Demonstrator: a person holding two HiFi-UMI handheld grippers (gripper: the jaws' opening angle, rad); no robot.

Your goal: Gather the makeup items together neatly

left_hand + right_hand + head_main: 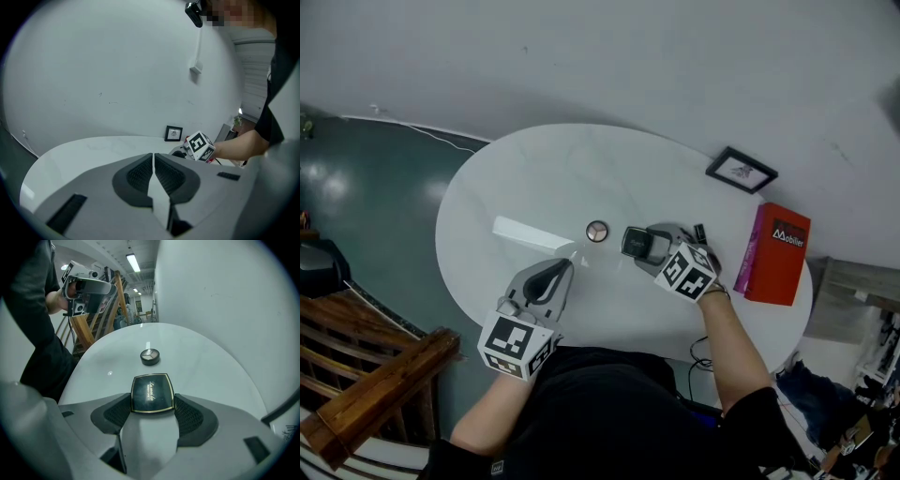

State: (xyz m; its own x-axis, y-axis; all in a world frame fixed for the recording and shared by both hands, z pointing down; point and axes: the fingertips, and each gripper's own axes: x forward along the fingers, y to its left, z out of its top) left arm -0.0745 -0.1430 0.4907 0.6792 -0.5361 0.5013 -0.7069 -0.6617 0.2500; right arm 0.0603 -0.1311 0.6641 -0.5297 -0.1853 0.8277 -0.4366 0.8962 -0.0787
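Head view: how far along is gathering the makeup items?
Done: nothing looks grouped yet; the round compact sits alone in the middle of the table. In hand: the right gripper is shut on the black square compact, apart from the round one. Left: setting the square compact neatly beside the round compact. The left gripper is shut and empty at the table's near edge.

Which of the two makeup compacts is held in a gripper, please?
The square black compact, clamped in the right gripper; the round compact lies loose on the table.
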